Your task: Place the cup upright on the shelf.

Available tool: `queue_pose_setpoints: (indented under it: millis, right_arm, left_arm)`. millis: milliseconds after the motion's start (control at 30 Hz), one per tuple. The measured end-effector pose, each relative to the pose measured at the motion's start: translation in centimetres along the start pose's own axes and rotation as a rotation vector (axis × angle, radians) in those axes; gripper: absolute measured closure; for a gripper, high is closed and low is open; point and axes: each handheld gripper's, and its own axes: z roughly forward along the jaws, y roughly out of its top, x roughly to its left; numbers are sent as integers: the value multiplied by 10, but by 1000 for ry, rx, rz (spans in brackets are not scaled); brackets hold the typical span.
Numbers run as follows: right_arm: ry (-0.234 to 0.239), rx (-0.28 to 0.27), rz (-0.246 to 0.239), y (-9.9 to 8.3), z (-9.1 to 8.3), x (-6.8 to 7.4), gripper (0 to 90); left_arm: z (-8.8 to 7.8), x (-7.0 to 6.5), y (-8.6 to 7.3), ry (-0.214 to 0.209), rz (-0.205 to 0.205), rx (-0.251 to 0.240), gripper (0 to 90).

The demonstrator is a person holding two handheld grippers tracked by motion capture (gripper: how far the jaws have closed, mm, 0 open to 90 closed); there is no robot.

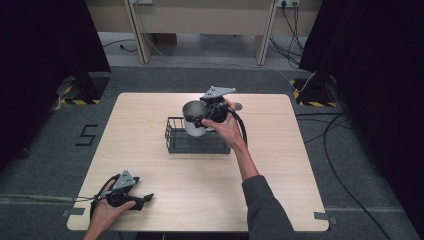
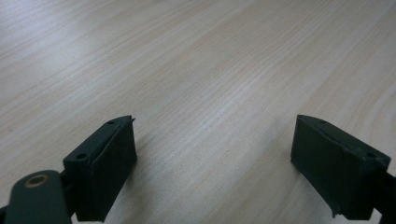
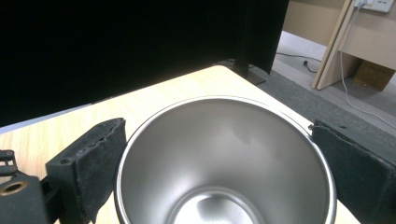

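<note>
A person works at a pale wooden desk point(image 1: 280, 180). At the centre of the high view, the right gripper point(image 1: 204, 119) clamps a shiny steel cup point(image 1: 194, 118), jaws pressed on opposite sides of its rim, holding it tilted just above a black wire basket point(image 1: 175, 142). At the lower left, the left gripper point(image 1: 146, 199) rests on the desk, jaws apart and holding nothing. To do this well, lower the cup slowly and level between the basket walls before loosening the grip.
</note>
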Motion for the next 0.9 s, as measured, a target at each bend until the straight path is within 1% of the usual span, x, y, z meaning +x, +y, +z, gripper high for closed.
queue_pose_setpoints:
  millis: [167,300,400,467,533,733,900]
  right_arm:
    - [16,13,-2,-3,3,-2,61]
    - [32,26,-4,-9,7,-6,61]
    - [41,57,-7,-16,13,-9,61]
    - [44,60,-4,-18,14,-9,61]
    - [52,78,1,-24,17,-11,60]
    - [56,83,15,-33,16,-14,60]
    - [55,79,17,-33,16,-13,59]
  left_arm:
    - [0,0,0,-1,0,1,132]
    - [0,0,0,-1,0,1,132]
    - [0,0,0,-3,0,2,132]
    - [0,0,0,-3,-1,1,132]
    - [0,0,0,-2,0,2,132]
    - [0,0,0,-3,-1,0,132]
    - [0,0,0,-2,0,1,132]
